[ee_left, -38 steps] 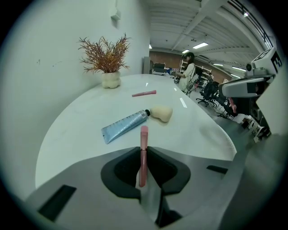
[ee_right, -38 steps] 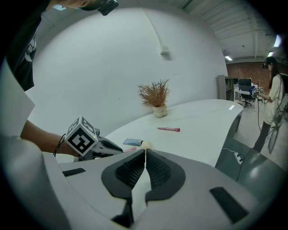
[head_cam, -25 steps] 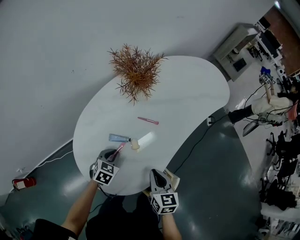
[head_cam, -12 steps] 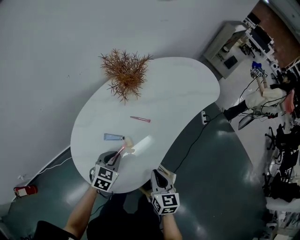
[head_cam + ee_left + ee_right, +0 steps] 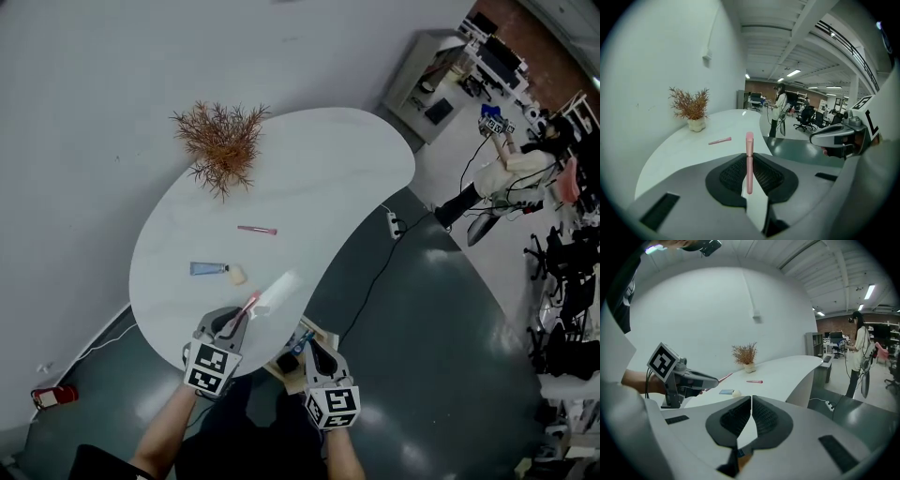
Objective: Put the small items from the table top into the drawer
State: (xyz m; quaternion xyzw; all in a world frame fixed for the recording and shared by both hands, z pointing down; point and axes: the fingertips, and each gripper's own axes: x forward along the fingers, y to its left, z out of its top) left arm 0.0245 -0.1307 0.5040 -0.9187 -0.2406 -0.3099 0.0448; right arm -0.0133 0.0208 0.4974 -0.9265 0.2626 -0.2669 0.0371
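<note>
L gripper point(image 5: 239, 319) is clenched on a pink brush point(image 5: 249, 304). In the L gripper view the brush point(image 5: 749, 140) stands straight up between the pads, bristle end out past the tips, clear of the table point(image 5: 328, 178). In the head view it sits over the table's near edge, brush pointing up-right toward a white piece point(image 5: 277, 292) that lies near that edge.

R gripper point(image 5: 312, 345) has its jaws clamped together w/ nothing between them; the R gripper view shows the pads meeting in a thin line point(image 5: 751, 401). It hangs just off the table edge, above the open drawer point(image 5: 286, 361), which sticks out under the tabletop. Something blue shows in the drawer; can't tell what. The two grippers are near each other but apart; the R gripper view shows the L gripper point(image 5: 701, 380) at left w/ the brush tip point(image 5: 723, 377) poking out.

On the table: a blue tube point(image 5: 208, 269) w/ a cream lump point(image 5: 237, 276) just beside its end, a pink stick point(image 5: 256, 230) further in, well apart from those, and a dried plant point(image 5: 220, 141) at the far side by the wall.

Bkgd: a person point(image 5: 859, 348) stands on the open floor, well away from the table.
</note>
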